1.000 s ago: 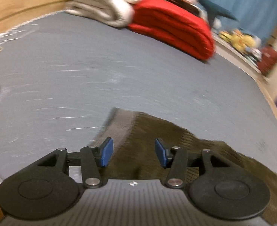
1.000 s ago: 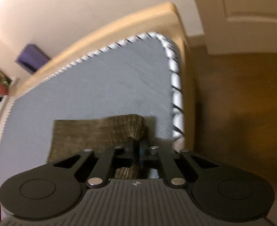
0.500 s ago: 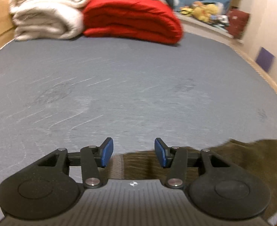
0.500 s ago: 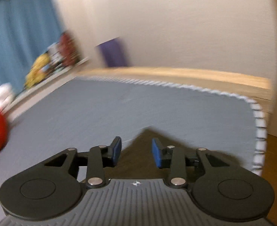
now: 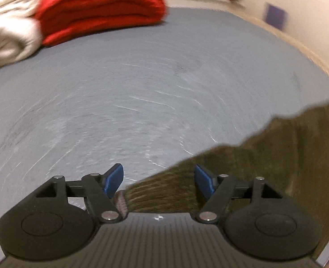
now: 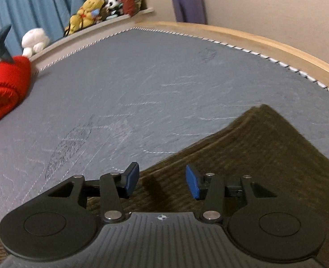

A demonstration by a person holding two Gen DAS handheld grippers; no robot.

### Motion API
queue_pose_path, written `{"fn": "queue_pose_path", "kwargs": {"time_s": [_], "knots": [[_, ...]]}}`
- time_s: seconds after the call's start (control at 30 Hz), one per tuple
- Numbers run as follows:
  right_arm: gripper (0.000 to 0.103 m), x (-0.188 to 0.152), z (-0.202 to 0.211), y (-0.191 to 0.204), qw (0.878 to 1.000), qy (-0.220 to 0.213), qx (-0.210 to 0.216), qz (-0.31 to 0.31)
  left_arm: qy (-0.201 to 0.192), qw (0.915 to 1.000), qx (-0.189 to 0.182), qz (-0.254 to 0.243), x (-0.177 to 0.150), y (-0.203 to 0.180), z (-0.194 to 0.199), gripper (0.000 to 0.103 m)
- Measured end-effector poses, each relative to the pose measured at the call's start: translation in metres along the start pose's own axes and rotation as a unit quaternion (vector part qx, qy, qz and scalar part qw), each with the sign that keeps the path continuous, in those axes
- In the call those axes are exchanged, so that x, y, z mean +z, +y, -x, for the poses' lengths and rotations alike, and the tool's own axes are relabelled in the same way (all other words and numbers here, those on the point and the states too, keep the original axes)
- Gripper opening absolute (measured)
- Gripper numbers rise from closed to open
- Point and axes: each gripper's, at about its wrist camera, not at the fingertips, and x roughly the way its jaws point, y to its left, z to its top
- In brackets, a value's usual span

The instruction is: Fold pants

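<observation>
My right gripper (image 6: 162, 182), a second ago clenched on the pants (image 6: 254, 156), is now opening with nothing pinched, leaving them on the bed (image 6: 142, 89) at five o'clock, this fold laid.

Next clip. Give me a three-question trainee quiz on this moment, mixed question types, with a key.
1. True or false: the right gripper grips the brown pants.
2. Which folded blanket lies beside the red blanket in the left wrist view? A) white B) green C) black
3. Fill in: the pants lie on a ____ mattress.

Key: 1 false, its fingers are opening with only flat fabric below; the left gripper too. 2 A, the white blanket. 3 grey.
</observation>
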Motion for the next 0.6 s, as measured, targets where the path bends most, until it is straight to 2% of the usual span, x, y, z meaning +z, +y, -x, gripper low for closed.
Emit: {"fn": "queue_pose_path", "kwargs": {"time_s": [0.07,0.1,0.13,0.2,0.3,0.37,0.4,0.43,0.47,0.57,0.6], "knots": [[0.048,-0.002,-0.007,0.000,1.000,0.007,-0.005,0.004,0.007,0.9997,-0.004,-0.023,-0.005,0.007,-0.006,0.035],[0.048,-0.002,-0.011,0.000,1.000,0.008,-0.011,0.008,0.013,0.9996,0.004,-0.026,-0.008,0.015,-0.009,0.030],[0.048,-0.002,-0.014,0.000,1.000,0.007,-0.016,0.013,0.015,0.9995,0.015,-0.023,-0.010,0.024,-0.010,0.030],[0.048,-0.004,-0.021,-0.002,0.999,0.000,-0.029,0.025,0.017,0.9997,0.009,0.012,-0.011,0.035,-0.009,0.030],[0.045,-0.003,-0.027,-0.007,0.998,-0.010,-0.057,0.036,0.022,0.9993,0.029,0.003,-0.013,0.026,-0.011,0.032],[0.045,-0.003,-0.030,-0.010,0.997,-0.016,-0.066,0.039,0.037,0.9985,0.036,0.019,-0.008,0.027,-0.012,0.034],[0.045,-0.004,-0.033,-0.010,0.996,-0.021,-0.077,0.049,0.044,0.9979,0.040,0.026,-0.004,0.026,-0.011,0.037],[0.045,-0.004,-0.036,-0.011,0.994,-0.025,-0.084,0.058,0.051,0.9968,0.053,0.030,-0.001,0.024,-0.008,0.048],[0.045,-0.005,-0.038,-0.012,0.994,-0.030,-0.088,0.066,0.056,0.9957,0.067,0.032,0.002,0.020,-0.009,0.055],[0.045,-0.003,-0.043,-0.017,0.992,-0.038,-0.099,0.073,0.033,0.9947,0.096,0.020,0.006,0.007,0.003,0.055],[0.045,-0.002,-0.045,-0.018,0.991,-0.041,-0.104,0.073,0.013,0.9941,0.107,0.013,0.010,-0.001,0.009,0.054]]}}
